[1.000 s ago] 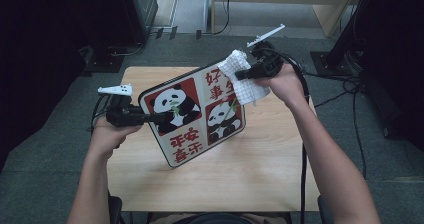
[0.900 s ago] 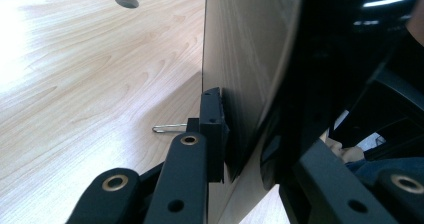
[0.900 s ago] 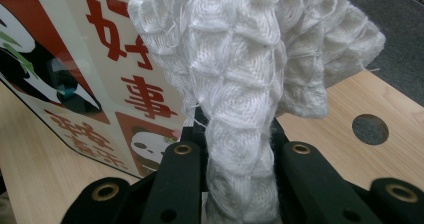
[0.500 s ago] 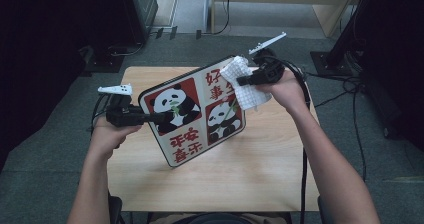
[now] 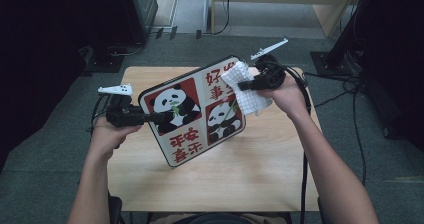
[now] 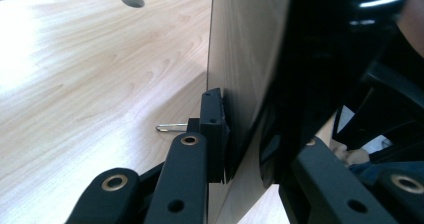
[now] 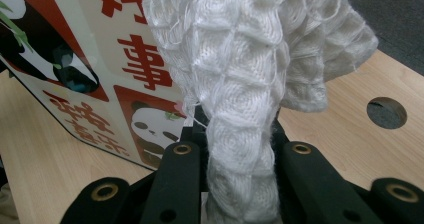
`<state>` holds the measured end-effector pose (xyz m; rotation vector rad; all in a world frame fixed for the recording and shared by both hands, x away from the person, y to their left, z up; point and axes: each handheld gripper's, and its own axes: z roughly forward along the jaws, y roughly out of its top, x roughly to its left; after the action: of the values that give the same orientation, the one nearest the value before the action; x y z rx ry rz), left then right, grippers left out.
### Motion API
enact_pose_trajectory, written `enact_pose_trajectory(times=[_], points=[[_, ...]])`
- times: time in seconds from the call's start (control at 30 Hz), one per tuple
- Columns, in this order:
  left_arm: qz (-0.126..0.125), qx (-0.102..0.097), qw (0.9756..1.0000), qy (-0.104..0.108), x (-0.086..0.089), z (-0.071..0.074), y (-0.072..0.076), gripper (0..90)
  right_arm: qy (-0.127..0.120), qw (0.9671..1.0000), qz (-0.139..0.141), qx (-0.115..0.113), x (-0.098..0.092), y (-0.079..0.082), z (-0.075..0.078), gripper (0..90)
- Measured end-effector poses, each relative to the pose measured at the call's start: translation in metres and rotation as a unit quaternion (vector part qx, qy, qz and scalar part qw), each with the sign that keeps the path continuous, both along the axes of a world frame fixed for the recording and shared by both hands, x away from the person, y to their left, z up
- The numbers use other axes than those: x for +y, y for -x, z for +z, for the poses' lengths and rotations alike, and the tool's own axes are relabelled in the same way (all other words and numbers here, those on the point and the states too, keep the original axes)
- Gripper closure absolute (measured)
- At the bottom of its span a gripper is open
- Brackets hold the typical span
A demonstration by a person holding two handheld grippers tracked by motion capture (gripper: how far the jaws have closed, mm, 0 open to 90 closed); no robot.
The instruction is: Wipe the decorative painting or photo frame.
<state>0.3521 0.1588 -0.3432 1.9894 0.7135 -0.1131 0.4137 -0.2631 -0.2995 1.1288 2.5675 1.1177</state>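
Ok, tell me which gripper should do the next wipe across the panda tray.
Right. The right gripper is shut on the white cloth at the panda tray; the left gripper clamps the tray's edge, holding it tilted.

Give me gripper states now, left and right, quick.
Left gripper: jaws shut on the edge of the panda tray, holding it tilted up off the table.
Right gripper: jaws shut on the white cloth, against the tray.
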Motion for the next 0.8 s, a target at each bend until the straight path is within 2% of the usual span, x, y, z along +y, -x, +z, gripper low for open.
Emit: enact_pose_trajectory(times=[0.17,0.27,0.5,0.57,0.67,0.8], points=[[0.004,-0.018,0.9998,-0.007,-0.001,0.0,0.003,79.1,-0.001,1.0,0.0,0.003,-0.001,0.004,-0.003,77.7],[0.008,-0.011,0.9999,-0.008,-0.001,0.001,0.002,78.7,-0.001,1.0,0.001,0.003,-0.001,0.005,-0.006,77.7],[0.003,-0.009,0.9999,-0.012,-0.001,0.001,0.003,78.9,-0.002,1.0,0.001,0.007,-0.001,0.005,-0.013,77.7],[-0.004,0.006,1.0,-0.006,0.0,0.001,0.001,78.4,-0.001,1.0,0.0,0.009,-0.001,0.006,-0.017,77.7],[-0.006,0.009,0.9999,-0.004,0.001,0.001,0.001,77.9,-0.002,0.9999,0.0,0.015,-0.002,0.006,-0.022,77.7],[-0.009,0.004,0.9999,-0.003,0.001,0.0,0.001,78.2,-0.002,0.9999,0.002,0.013,-0.001,0.006,-0.027,77.7]])
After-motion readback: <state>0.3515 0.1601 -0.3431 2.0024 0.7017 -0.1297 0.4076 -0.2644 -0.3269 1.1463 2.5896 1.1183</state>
